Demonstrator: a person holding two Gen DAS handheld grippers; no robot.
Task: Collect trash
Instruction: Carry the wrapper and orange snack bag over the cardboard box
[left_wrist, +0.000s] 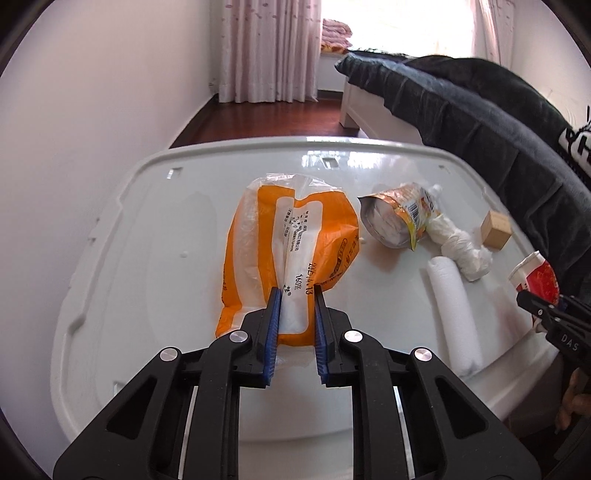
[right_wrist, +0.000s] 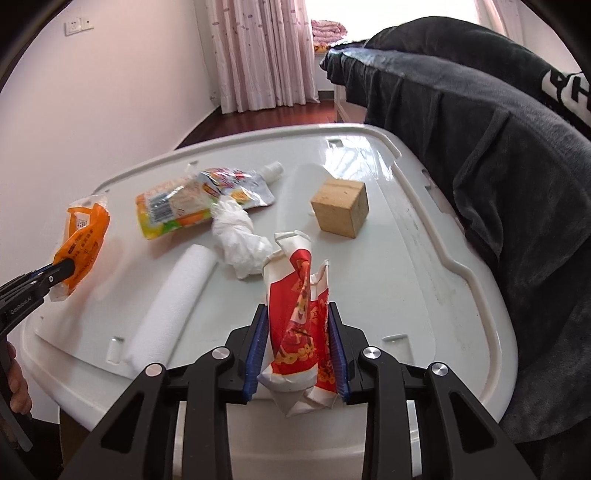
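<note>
My left gripper (left_wrist: 297, 295) is shut on the near edge of an orange and white plastic bag (left_wrist: 258, 240), whose far part lies over the white plastic lid (left_wrist: 147, 221). The right wrist view shows the same bag (right_wrist: 83, 243) pinched in the left gripper (right_wrist: 62, 269) at the lid's left side. Between the blue pads of my right gripper (right_wrist: 296, 308) stands a crumpled red and white wrapper (right_wrist: 295, 266), gripped upright over the lid's (right_wrist: 406, 277) near edge. In the left wrist view that wrapper (left_wrist: 535, 277) and the right gripper (left_wrist: 532, 302) show at the far right.
Still on the lid are a spouted drink pouch (right_wrist: 192, 206), a crumpled white wad (right_wrist: 240, 240), a white foam roll (right_wrist: 170, 310) and a tan block (right_wrist: 341, 206). A dark blanket (right_wrist: 480, 129) borders the right side. A wall lies to the left.
</note>
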